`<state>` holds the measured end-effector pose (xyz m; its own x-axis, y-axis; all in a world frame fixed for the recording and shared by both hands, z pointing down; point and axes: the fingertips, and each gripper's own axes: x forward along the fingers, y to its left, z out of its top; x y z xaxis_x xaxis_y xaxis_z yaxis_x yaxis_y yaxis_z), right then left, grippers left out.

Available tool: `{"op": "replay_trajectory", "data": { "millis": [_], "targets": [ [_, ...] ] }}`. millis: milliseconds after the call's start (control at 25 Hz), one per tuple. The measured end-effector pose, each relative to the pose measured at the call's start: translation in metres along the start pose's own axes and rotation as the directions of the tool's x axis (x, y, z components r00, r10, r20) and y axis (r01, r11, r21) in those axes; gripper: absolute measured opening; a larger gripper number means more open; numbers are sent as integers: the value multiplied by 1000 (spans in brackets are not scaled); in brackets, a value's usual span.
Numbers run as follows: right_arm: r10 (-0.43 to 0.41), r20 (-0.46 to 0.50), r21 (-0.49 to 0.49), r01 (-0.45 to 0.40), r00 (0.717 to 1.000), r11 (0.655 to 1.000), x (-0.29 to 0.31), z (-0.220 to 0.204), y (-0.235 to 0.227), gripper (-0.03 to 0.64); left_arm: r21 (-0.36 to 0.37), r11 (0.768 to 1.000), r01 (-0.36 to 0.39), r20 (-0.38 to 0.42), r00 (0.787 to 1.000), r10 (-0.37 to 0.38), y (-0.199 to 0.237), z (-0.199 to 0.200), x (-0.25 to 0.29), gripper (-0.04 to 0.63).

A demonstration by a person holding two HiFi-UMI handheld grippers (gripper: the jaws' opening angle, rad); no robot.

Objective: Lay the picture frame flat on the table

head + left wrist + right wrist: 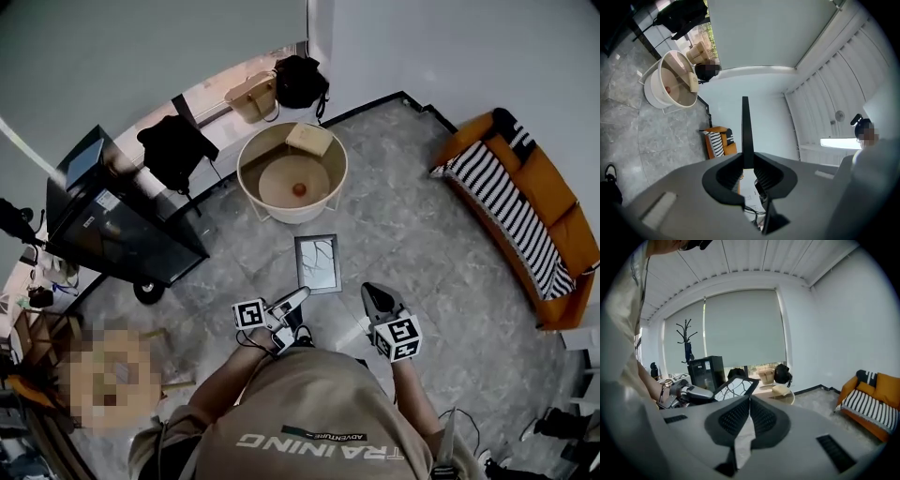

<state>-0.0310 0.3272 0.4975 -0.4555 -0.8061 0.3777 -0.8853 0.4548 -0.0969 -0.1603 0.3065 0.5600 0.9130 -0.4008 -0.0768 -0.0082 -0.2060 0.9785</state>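
Note:
The black picture frame (317, 263) with a branch picture hangs in the air over the grey floor, short of the round white table (251, 190). My left gripper (301, 294) is shut on the frame's lower left edge. In the left gripper view the frame (745, 133) shows edge-on as a thin black strip pinched between the jaws. My right gripper (367, 289) floats to the right of the frame, apart from it, shut and holding nothing. From the right gripper view (749, 401) the frame (736, 387) tilts beside the left gripper (695, 393).
The table's wooden top carries a tan box (309, 139) and a small orange ball (299, 188). A black cabinet on wheels (114, 214) stands at the left and an orange sofa with a striped blanket (523, 208) at the right. Bags (279, 87) sit by the window.

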Motion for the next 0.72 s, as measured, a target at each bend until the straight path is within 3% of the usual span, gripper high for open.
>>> {"op": "replay_trajectory", "data": {
  "millis": [160, 240, 400, 720],
  "targets": [
    [-11, 6, 25, 11, 1000, 1000, 33, 6, -8, 8, 11, 999, -32, -41, 999, 33, 19, 23, 10, 75],
    [-26, 24, 35, 25, 999, 999, 50, 6, -11, 7, -28, 999, -28, -42, 999, 27, 23, 36, 16, 75],
    [-4, -28, 10, 4, 1000, 1000, 74, 2, -16, 8, -48, 998, -49, -25, 999, 48, 37, 56, 19, 74],
    [64, -17, 105, -62, 998, 993, 116, 1, -103, 8, -34, 996, -85, 31, 996, 86, 59, 103, 86, 75]
  ]
}}
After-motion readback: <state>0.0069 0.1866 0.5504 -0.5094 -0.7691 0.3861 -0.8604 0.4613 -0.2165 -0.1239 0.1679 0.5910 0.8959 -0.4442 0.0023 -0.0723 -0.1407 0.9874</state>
